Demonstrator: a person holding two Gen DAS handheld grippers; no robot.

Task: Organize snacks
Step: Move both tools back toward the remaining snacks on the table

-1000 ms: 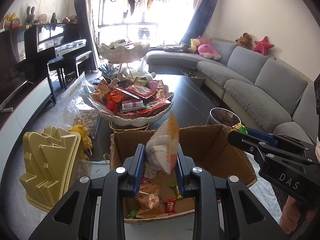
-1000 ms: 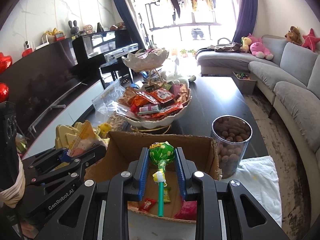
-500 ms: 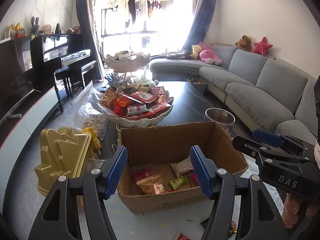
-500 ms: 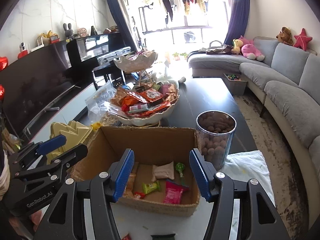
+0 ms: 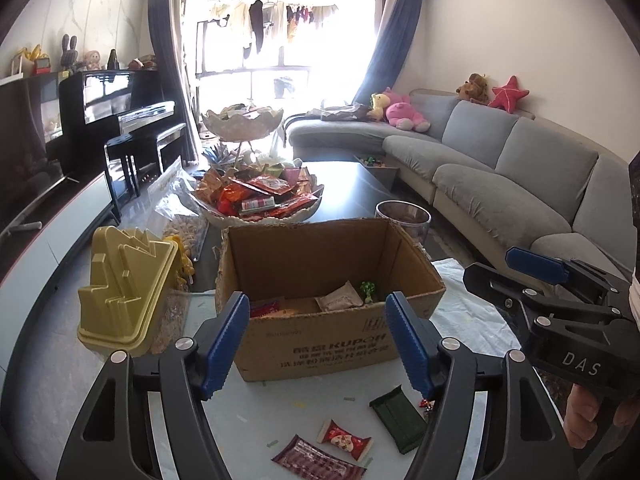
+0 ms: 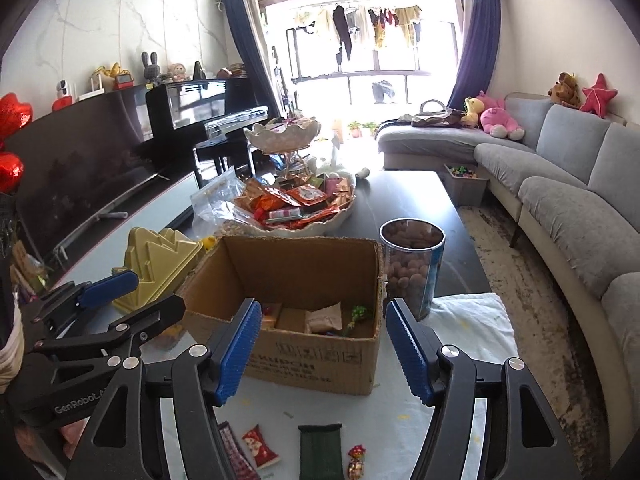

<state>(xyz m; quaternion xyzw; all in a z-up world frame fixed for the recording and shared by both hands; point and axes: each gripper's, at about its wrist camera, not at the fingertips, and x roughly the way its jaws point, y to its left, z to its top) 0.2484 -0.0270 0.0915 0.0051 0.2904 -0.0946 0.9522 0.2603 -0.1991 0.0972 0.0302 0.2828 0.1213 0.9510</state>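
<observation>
An open cardboard box (image 5: 320,344) (image 6: 312,364) stands on the table and holds several snacks, among them a beige packet (image 5: 340,300) and a green lollipop (image 6: 358,314). My left gripper (image 5: 318,344) is open and empty, pulled back in front of the box. My right gripper (image 6: 324,350) is open and empty too, beside it. Loose snacks lie on the table in front of the box: a red candy (image 5: 344,440) (image 6: 259,445), a dark green packet (image 5: 396,416) (image 6: 320,450), a maroon packet (image 5: 316,462) and a small wrapped candy (image 6: 355,462).
A white bowl piled with snack packets (image 5: 260,200) (image 6: 300,208) stands behind the box. A clear jar of nuts (image 6: 412,268) is right of the box, a yellow plastic container (image 5: 124,288) left of it. A white cloth (image 6: 472,320) lies at right. A grey sofa (image 5: 520,184) runs along the right.
Both grippers opened and dropped the beige packet and the green lollipop into the box, then drew back and up. Loose snacks in front of the box came into view.
</observation>
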